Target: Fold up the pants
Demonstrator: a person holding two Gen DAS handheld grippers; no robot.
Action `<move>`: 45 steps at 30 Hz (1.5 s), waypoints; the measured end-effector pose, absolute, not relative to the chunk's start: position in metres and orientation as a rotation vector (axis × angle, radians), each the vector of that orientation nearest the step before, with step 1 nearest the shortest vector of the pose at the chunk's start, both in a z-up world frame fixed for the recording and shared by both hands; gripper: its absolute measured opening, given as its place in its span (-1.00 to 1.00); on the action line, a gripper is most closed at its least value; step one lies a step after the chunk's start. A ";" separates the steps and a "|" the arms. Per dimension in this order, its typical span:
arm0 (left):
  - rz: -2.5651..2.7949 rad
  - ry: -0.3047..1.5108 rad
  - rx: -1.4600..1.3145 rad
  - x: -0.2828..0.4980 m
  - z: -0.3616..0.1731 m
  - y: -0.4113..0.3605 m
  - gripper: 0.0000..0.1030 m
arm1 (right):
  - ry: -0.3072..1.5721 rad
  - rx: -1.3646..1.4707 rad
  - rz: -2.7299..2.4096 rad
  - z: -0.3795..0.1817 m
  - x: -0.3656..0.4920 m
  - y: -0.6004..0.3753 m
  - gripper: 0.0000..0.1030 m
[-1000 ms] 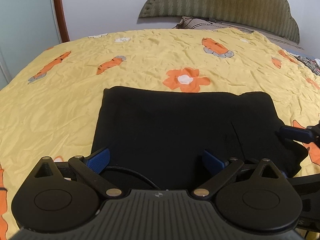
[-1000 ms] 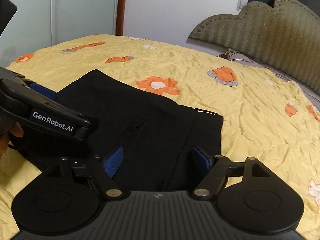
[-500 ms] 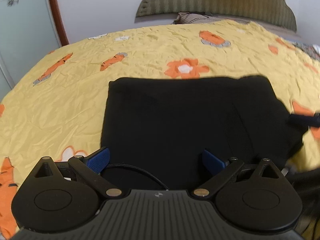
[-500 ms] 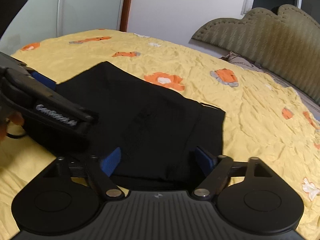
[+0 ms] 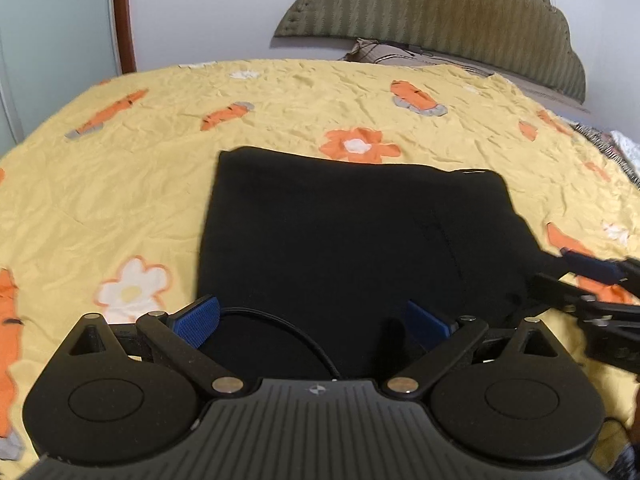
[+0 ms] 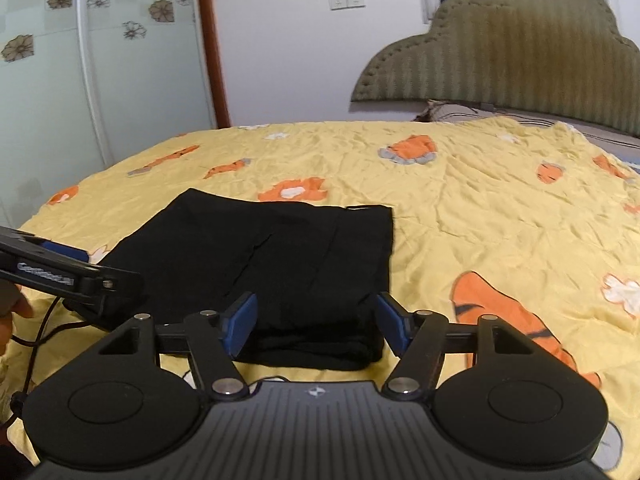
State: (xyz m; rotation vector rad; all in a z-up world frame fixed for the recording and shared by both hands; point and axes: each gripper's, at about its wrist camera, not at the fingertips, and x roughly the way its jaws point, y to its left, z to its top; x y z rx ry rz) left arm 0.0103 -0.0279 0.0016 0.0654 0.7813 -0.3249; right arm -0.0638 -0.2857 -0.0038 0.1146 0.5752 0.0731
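Black pants (image 5: 340, 236) lie folded flat on the yellow bedspread (image 5: 120, 200); left gripper (image 5: 312, 322) and right gripper (image 6: 316, 318) hover at their near edge, jaws apart, empty.

One piece of lettering shows: white print on the black side of the left gripper (image 6: 60, 276), which enters the right wrist view from the left edge. It is blurred (the start looks like "Gen", the rest cannot be made out). A small round emblem sits on the ribbed housing of the right gripper (image 6: 316, 391) and likewise at the near edge of the left wrist view, but it carries no readable characters
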 end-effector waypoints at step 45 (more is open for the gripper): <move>-0.207 0.669 0.107 0.025 -0.024 -0.056 1.00 | 0.607 -0.031 0.023 -0.007 -0.053 -0.241 0.29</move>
